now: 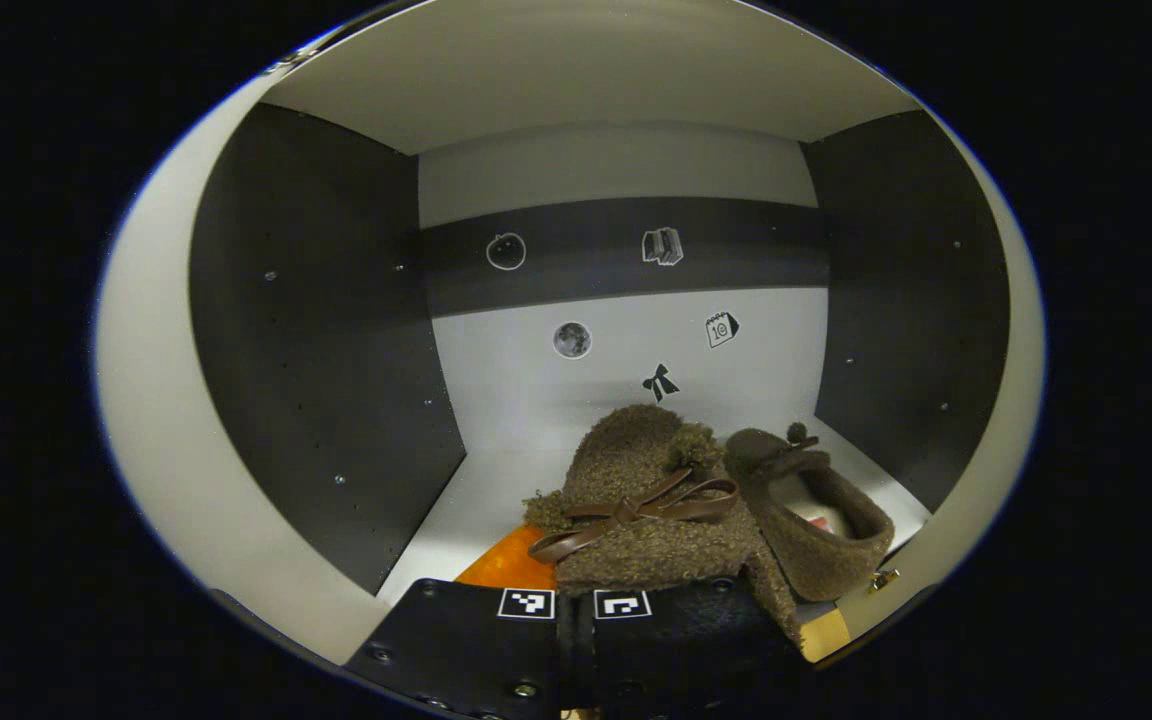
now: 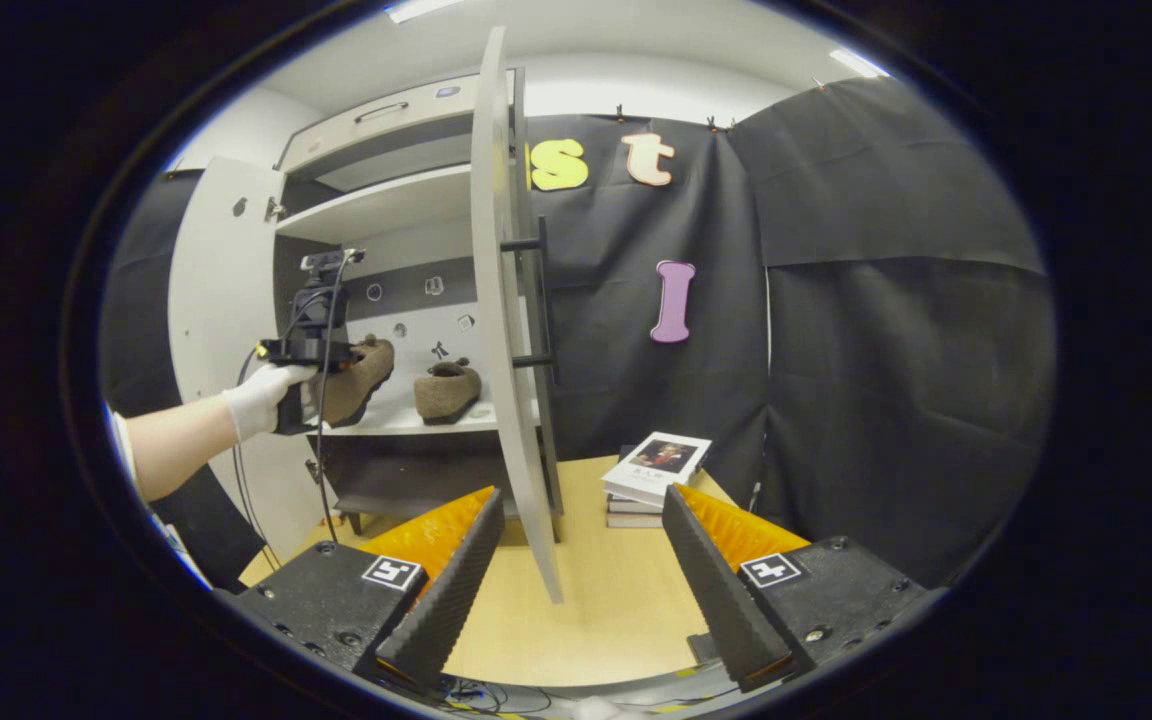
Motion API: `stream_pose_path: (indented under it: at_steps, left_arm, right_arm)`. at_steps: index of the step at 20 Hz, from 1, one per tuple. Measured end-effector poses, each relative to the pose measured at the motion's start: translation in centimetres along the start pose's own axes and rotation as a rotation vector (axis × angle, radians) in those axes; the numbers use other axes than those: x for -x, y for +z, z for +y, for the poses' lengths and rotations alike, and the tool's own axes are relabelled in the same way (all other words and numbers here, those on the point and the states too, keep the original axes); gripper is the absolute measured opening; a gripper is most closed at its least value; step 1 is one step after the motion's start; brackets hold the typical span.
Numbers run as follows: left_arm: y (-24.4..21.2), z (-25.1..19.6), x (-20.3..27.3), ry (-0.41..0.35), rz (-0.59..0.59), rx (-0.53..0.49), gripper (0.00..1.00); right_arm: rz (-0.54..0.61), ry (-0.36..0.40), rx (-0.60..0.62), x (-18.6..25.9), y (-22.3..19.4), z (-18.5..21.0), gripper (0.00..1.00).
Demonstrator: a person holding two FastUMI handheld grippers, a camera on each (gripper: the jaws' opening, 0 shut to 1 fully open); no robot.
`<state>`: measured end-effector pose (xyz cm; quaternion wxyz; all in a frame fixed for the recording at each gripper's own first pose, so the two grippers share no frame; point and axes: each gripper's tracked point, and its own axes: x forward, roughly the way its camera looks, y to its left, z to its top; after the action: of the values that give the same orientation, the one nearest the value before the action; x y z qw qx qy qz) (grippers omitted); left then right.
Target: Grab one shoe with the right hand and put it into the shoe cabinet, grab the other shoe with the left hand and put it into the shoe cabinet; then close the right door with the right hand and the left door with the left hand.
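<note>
My left gripper [image 1: 576, 600] is inside the shoe cabinet, shut on the edge of a fuzzy brown shoe [image 1: 646, 510] with a brown bow, held low over the white shelf [image 1: 481, 490]. The matching second shoe [image 1: 816, 520] rests on the shelf just to its right. In the right gripper view a gloved hand holds the left gripper [image 2: 311, 350] with that shoe [image 2: 361, 375] at the shelf, beside the resting shoe [image 2: 448, 388]. My right gripper [image 2: 581, 500] is open and holds nothing, hanging over the wooden table in front of the open right door [image 2: 501, 330].
Both cabinet doors stand open; the left door [image 2: 216, 300] is behind the gloved hand. The right door's edge points toward my right gripper. A stack of books [image 2: 651, 470] lies on the table [image 2: 606, 600] by the black cloth wall. Dark side walls [image 1: 316, 330] flank the shelf.
</note>
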<state>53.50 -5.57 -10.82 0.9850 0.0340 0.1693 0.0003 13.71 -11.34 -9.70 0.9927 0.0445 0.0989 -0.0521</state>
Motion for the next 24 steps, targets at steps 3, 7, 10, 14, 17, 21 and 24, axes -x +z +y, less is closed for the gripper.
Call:
stream_pose_path:
  at_steps: [3, 7, 10, 14, 17, 21, 24]
  left_arm:
    - [-0.8, 0.0, -3.7, 0.007, 0.054, -0.016, 0.00]
    - [-3.3, -0.4, -7.3, 0.000, 0.159, -0.009, 0.00]
    - [-4.5, -0.1, -8.8, 0.007, 0.204, -0.008, 0.00]
    - [-5.6, 0.0, -9.5, 0.008, 0.245, -0.023, 0.00]
    - [-5.9, 0.0, -9.3, 0.013, 0.269, -0.054, 0.02]
    - [-5.7, 0.0, -9.0, 0.013, 0.275, -0.036, 0.13]
    - [-5.2, -0.4, -8.0, -0.020, 0.268, -0.014, 0.36]
  right_arm:
    - [0.006, -0.002, 0.017, -0.4, -0.2, -0.2, 1.00]
    - [0.022, -0.008, 0.022, -0.8, -0.4, -0.7, 1.00]
    - [0.042, -0.016, 0.027, -0.9, -0.7, -0.9, 1.00]
    - [0.055, -0.018, 0.018, -1.5, -0.9, -1.1, 0.98]
    - [0.060, -0.012, 0.011, -1.5, -1.0, -1.0, 0.99]
    - [0.064, -0.013, 0.017, -1.5, -1.2, -1.0, 0.98]
    - [0.068, -0.008, 0.006, -1.1, -1.4, -0.8, 0.99]
